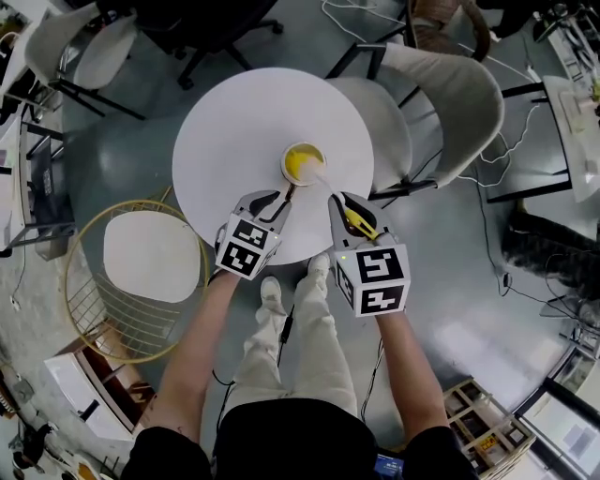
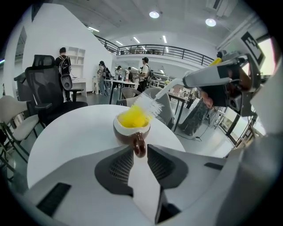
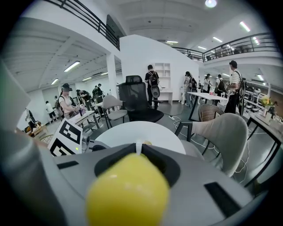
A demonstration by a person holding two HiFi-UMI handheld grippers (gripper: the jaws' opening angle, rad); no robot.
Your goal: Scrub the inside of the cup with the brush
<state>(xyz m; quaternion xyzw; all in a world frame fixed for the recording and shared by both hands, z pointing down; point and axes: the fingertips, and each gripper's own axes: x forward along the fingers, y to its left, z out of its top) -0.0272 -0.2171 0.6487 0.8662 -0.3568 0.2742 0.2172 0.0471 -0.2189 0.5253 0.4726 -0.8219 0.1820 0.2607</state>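
Observation:
A brown cup (image 1: 304,163) with a pale rim stands on the round white table (image 1: 225,141). The brush's yellow and white bristles (image 2: 132,115) sit inside the cup (image 2: 131,130). My right gripper (image 1: 335,199) is shut on the brush, whose yellow handle end (image 3: 128,190) fills the right gripper view. Its thin white stem runs out between the jaws (image 3: 139,148). My left gripper (image 1: 284,194) is at the cup's near side. The cup's handle (image 2: 139,145) stands between its jaw tips (image 2: 139,149) with a slim gap showing, so it is open.
A beige shell chair (image 1: 450,94) stands right of the table, a gold wire chair (image 1: 141,272) at its left, and a black office chair (image 1: 206,28) beyond. The person's legs are below the table's near edge. Cables lie on the floor at right.

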